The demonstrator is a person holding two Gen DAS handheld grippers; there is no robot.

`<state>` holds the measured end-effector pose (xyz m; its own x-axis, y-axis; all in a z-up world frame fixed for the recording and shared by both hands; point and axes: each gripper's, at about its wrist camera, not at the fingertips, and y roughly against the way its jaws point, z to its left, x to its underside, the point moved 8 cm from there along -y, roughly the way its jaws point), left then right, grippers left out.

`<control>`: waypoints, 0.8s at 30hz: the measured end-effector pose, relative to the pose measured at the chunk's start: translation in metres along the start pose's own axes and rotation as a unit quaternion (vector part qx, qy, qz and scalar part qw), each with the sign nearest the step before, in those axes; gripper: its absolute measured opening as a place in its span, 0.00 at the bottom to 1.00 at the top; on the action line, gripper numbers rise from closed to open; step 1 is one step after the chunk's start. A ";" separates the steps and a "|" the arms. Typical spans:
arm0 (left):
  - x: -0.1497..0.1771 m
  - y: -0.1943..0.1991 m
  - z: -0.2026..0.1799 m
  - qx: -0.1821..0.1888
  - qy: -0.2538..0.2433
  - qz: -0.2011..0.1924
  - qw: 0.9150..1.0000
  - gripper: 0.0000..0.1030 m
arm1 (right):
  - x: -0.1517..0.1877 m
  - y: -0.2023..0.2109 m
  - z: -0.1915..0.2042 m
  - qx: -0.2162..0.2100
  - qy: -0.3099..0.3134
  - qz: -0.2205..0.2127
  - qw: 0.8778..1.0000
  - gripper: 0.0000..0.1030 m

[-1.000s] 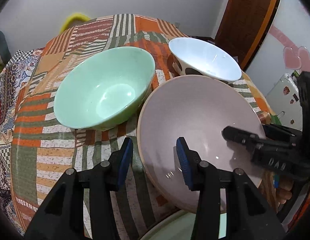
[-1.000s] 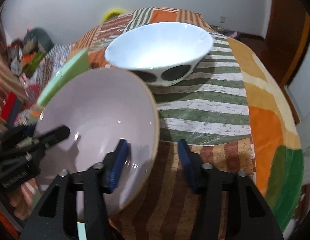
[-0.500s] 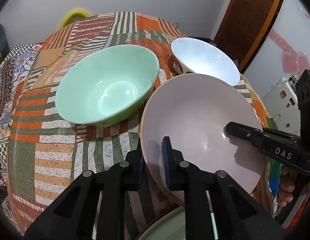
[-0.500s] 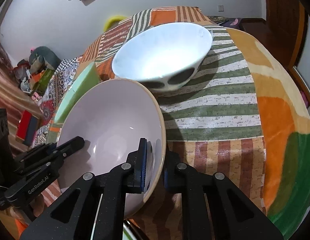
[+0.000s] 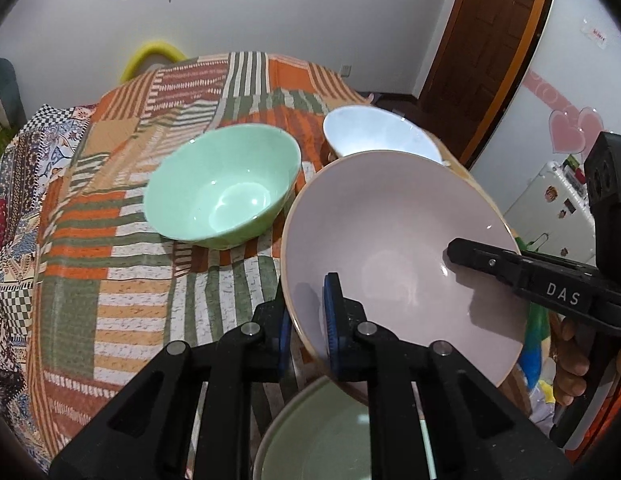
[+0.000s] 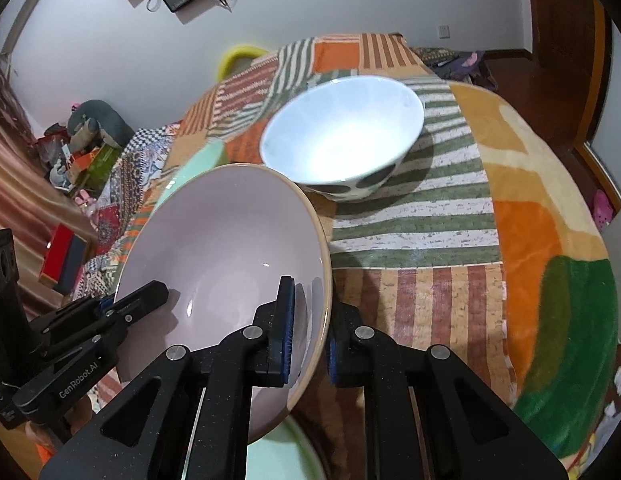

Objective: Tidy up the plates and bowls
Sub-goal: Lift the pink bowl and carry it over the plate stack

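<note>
Left tool: mine (image 5: 306, 316) is clamped tight on the near-left rim of the pink bowl (image 5: 394, 248), one blue pad inside the rim and one outside.
Right tool: mine (image 6: 308, 344) is clamped the same way on the opposite rim of that bowl (image 6: 226, 240), one pad in, one out. From the left camera I see it (image 5: 510, 268) reaching in over the bowl's right side, with a hand (image 5: 570, 364) on its handle.
Pink bowl: held between my two tools, tilted, over the near edge of the bench (image 6: 450, 288) and partly over a pale green dish (image 5: 330, 436) below it.
Green bowl: upright on the striped cloth (image 5: 122, 240), toward the left side of the bench (image 5: 226, 184), just beside the pink bowl's far-left rim.
White bowl: dark spots on its outside, upright toward the far right of the bench (image 6: 342, 140), just behind the pink bowl.
Pale green dish: at the near edge, only partly in view (image 6: 278, 452).
</note>
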<state>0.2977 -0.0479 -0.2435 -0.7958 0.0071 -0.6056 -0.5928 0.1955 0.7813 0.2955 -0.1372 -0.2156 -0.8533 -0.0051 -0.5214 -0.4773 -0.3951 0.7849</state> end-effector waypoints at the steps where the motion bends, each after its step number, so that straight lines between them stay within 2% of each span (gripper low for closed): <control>1: 0.000 0.006 0.000 0.000 0.001 -0.004 1.000 0.14 | 0.000 0.003 0.002 0.000 0.003 -0.003 1.000 0.12; 15: 0.019 0.084 0.017 -0.012 0.016 -0.044 0.999 0.14 | 0.007 0.034 0.048 -0.024 0.038 -0.032 0.998 0.12; 24: 0.042 0.138 0.043 -0.038 0.039 -0.073 0.996 0.14 | 0.020 0.042 0.093 -0.053 0.072 -0.036 0.995 0.13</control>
<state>0.1878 0.0216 -0.1680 -0.7062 -0.0919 -0.7020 -0.7078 0.1135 0.6972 0.2386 -0.0685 -0.1622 -0.7749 -0.1027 -0.6237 -0.5043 -0.4943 0.7080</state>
